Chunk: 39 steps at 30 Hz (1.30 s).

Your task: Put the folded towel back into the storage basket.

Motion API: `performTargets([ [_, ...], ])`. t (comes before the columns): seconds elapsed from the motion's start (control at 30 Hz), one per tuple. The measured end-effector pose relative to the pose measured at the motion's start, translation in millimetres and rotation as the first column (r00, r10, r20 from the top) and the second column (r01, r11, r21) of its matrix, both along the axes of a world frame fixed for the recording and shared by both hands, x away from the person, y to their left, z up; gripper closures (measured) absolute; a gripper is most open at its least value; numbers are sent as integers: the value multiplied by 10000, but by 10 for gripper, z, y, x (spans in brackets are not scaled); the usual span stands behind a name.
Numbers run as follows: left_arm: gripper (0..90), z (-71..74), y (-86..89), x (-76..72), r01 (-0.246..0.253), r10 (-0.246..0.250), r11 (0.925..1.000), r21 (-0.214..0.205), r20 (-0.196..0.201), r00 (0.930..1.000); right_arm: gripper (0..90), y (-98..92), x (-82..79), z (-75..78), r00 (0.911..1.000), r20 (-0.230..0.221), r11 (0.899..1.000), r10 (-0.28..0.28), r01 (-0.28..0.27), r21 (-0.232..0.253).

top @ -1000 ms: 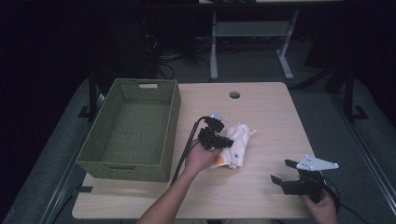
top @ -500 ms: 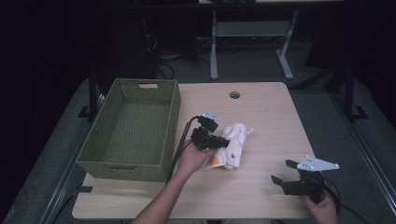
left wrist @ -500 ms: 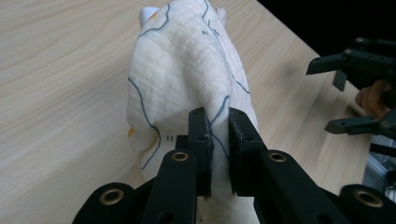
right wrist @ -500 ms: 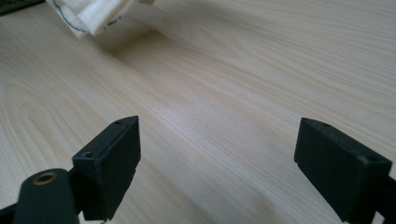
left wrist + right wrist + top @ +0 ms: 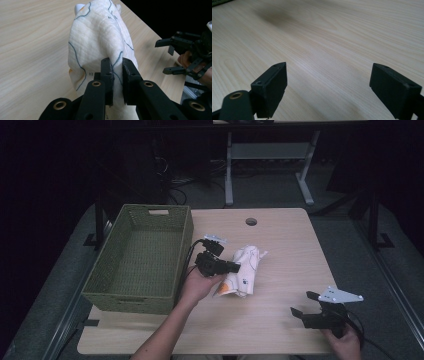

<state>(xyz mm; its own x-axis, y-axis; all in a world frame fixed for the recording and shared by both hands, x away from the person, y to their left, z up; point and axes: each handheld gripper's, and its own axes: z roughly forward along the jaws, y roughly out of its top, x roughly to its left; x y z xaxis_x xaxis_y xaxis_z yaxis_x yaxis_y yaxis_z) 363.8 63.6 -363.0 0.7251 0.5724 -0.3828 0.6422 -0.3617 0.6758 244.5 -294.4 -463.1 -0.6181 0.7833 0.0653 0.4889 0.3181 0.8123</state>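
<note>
White cloth (image 5: 100, 37) pinched in left gripper (image 5: 116, 75) fingers, on the desk (image 5: 280, 250) beside an empty basket (image 5: 142, 257). Right gripper (image 5: 329, 87) fingers wide, idle. Probably early: cloth gripped, not yet binned.

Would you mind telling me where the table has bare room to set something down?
Bare wood lies between the cloth and the right gripper, and beyond the cloth around the round hole. It is crowded where the left gripper meets the cloth, beside the basket.
</note>
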Motion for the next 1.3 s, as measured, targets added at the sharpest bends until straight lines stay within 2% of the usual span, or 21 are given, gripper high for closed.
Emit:
performTargets([
  [0.07, 817, 38, 48, 13, 23, -26, 9997, -244, -90, 10000, 142, -6, 1, -2, 10000, -7, 10000, -66, 66, 7],
  [0.2, 817, 89, 123, 35, 45, -45, 9998, -180, 10, 10000, 142, -16, 4, -6, 9999, -24, 9999, -159, 159, 18],
  [0.57, 817, 255, 435, 127, -283, 271, 9961, -830, -159, 9995, 142, -6, 25, -40, 9995, -137, 9996, -278, 278, -31],
  [0.73, 816, 316, 506, 145, -240, 233, 9962, -840, -94, 9997, 142, -9, 40, -50, 9992, -160, 9993, -356, 354, -102],
  [1.0, 816, 379, 745, 177, -554, 541, 9927, -1073, -150, 9984, 142, -15, 61, -66, 9983, -263, 9986, -519, 516, -120],
  [1.3, 816, 533, 1042, 173, -782, 790, 9904, -1142, 24, 9969, 141, 19, 91, -86, 9976, -328, 9978, -616, 607, -272],
])
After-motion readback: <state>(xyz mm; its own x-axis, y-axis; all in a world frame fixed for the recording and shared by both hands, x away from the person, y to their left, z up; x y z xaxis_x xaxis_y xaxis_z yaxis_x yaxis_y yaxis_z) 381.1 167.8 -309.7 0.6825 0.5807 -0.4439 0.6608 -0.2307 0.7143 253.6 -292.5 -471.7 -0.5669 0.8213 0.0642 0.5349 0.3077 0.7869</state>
